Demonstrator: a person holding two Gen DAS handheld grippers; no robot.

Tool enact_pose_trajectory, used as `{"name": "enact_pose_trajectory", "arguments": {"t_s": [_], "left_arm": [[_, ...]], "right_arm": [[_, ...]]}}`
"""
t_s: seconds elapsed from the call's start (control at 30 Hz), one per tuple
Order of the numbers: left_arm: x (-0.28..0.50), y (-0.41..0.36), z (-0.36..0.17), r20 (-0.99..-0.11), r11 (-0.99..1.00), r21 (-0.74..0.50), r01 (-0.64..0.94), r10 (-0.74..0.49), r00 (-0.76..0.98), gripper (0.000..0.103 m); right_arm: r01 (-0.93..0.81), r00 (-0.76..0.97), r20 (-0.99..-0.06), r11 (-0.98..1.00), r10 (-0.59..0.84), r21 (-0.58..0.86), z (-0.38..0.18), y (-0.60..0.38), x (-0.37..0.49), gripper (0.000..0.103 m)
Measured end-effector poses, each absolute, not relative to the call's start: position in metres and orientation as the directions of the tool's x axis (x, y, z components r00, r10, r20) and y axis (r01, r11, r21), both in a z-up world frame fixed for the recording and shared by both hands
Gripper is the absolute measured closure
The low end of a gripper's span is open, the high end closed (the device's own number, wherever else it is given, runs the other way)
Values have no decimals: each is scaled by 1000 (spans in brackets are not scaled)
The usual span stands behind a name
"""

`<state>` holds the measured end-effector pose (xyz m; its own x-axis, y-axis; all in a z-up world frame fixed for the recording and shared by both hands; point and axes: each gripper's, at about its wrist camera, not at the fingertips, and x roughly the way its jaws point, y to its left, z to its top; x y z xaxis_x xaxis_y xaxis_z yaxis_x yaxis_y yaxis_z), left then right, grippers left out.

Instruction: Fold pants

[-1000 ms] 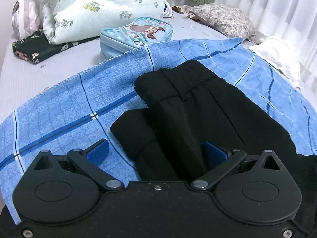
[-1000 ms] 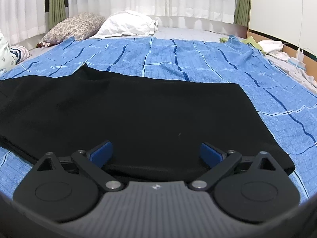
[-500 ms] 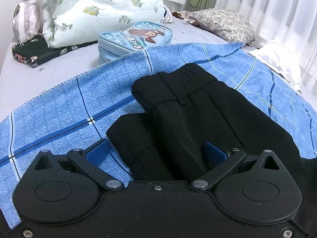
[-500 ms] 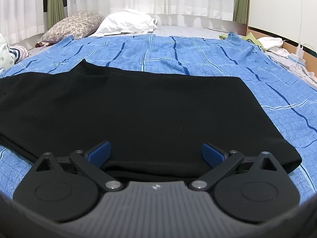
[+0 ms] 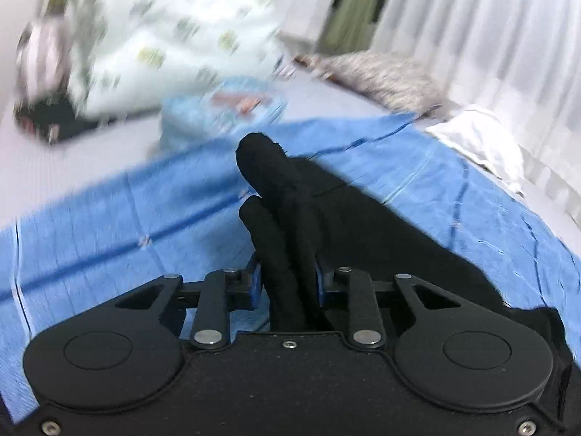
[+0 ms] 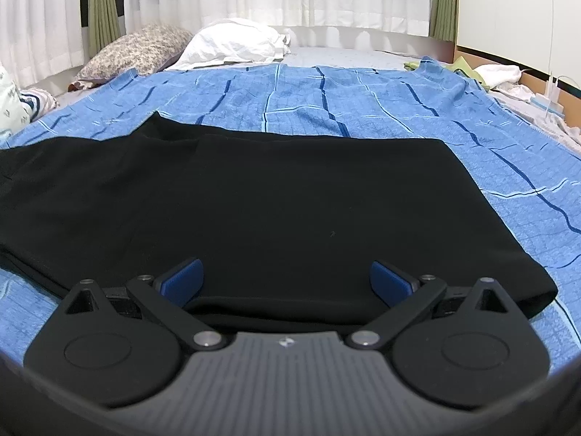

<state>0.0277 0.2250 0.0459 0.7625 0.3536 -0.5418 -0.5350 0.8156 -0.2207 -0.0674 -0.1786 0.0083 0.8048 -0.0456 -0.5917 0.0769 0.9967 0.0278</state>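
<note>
Black pants (image 6: pixel 261 203) lie flat across a blue checked blanket (image 6: pixel 363 109) on the bed. In the left wrist view my left gripper (image 5: pixel 287 283) is shut on a bunched fold of the pants (image 5: pixel 283 200) at the waistband end, which rises up between the blue pads. In the right wrist view my right gripper (image 6: pixel 287 276) is open, its blue pads spread wide over the near edge of the leg end of the pants.
A light blue zip bag (image 5: pixel 221 112) and a floral pillow (image 5: pixel 174 36) lie beyond the blanket edge in the blurred left wrist view. A patterned pillow (image 6: pixel 138 47) and a white pillow (image 6: pixel 236 43) lie by the curtains. Clothes (image 6: pixel 501 72) sit at the far right.
My left gripper has closed on the waistband end of the pants and bunched it up; its view is blurred by motion. The right gripper stays open and has edged slightly forward.
</note>
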Motion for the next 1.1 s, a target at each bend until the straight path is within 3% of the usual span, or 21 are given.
{"name": "enact_pose_trajectory", "arguments": {"t_s": [0.2,0.37,0.47,0.53,0.7,0.9,0.97,1.1], "left_arm": [[14,149,94,-400,942,-138,-305,228,888,80],[0,50,126,-307,996,-83,18,-43,951,81],[4,-16,120,-345,969,-96,228,-247,905,81],[10,-61,103,-426,937,-77,342,-341,838,81],[15,-124,54,-642,852,-80,517,-441,627,75],[-2,-99,53,-643,849,-132,511,-466,608,61],[-7,-89,58,-642,850,-156,504,-475,602,50],[-18,-61,77,-615,855,-144,498,-472,632,39]], "right_arm": [[77,826,-564,993,-14,88,28,-198,-73,6],[161,859,-501,985,-107,66,51,-231,-84,9],[216,860,-486,974,-155,73,60,-256,-91,13],[253,857,-481,964,-187,76,64,-272,-98,15],[308,839,-499,945,-217,107,60,-304,-111,16],[283,829,-546,934,-124,217,41,-317,-114,19],[264,830,-552,929,-82,259,34,-316,-110,20],[220,843,-538,912,1,346,30,-307,-104,20]]}}
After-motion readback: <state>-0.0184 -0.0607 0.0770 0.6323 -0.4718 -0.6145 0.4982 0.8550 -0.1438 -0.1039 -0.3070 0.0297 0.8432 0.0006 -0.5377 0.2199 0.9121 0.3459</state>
